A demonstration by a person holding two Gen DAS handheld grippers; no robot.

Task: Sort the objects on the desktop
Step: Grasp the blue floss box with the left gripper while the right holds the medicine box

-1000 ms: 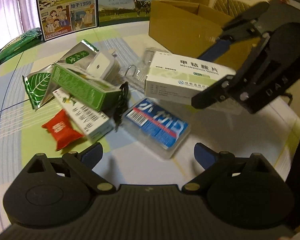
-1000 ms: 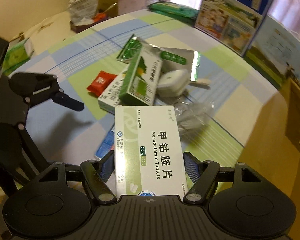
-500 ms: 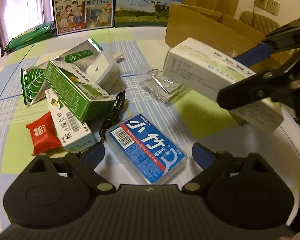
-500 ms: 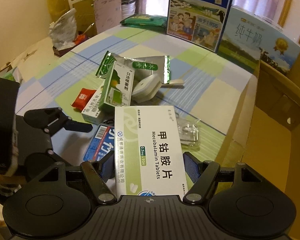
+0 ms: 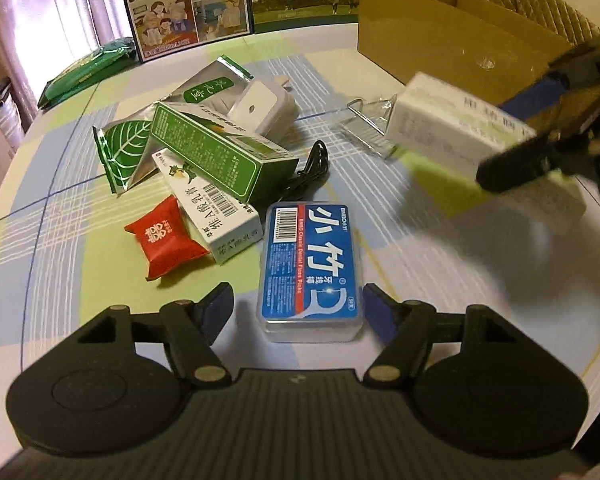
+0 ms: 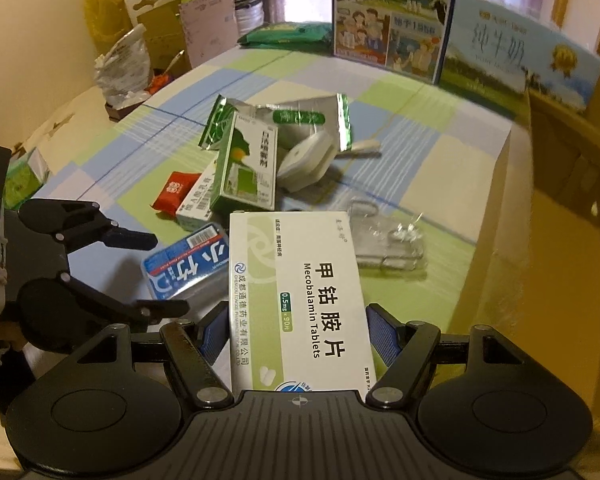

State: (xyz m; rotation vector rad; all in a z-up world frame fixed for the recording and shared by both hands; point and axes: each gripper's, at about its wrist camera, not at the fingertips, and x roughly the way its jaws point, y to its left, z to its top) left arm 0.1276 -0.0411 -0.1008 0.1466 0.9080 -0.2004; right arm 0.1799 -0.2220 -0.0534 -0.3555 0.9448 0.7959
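The right tool [image 6: 296,332] is clamped on a white and green Mecobalamin tablet box [image 6: 300,296], its 2 blue pads pressed to the box's long sides, holding it lifted above the desk [image 6: 452,168]. In the left wrist view that same box [image 5: 452,136] hangs blurred just in front of the cardboard carton [image 5: 440,40], whose open top shows only brown inner walls; its contents cannot be told.

The left tool [image 5: 298,308] is spread wide and grips nothing, its fingers either side of the near end of the blue dental floss case [image 5: 310,268], which lies flat on the desk with a gap to each pad.

Beyond it lies a loose pile: a red candy packet [image 5: 162,248] beside a white carton with a barcode [image 5: 212,204], a green carton [image 5: 220,156] resting tilted across that one, a silver and green foil pouch [image 5: 128,148] under them, a white charger [image 5: 260,112] with a black cable [image 5: 312,172], and a clear plastic holder [image 5: 368,128] next to the lifted box. 2 milk cartons [image 5: 188,4] stand at the far edge.
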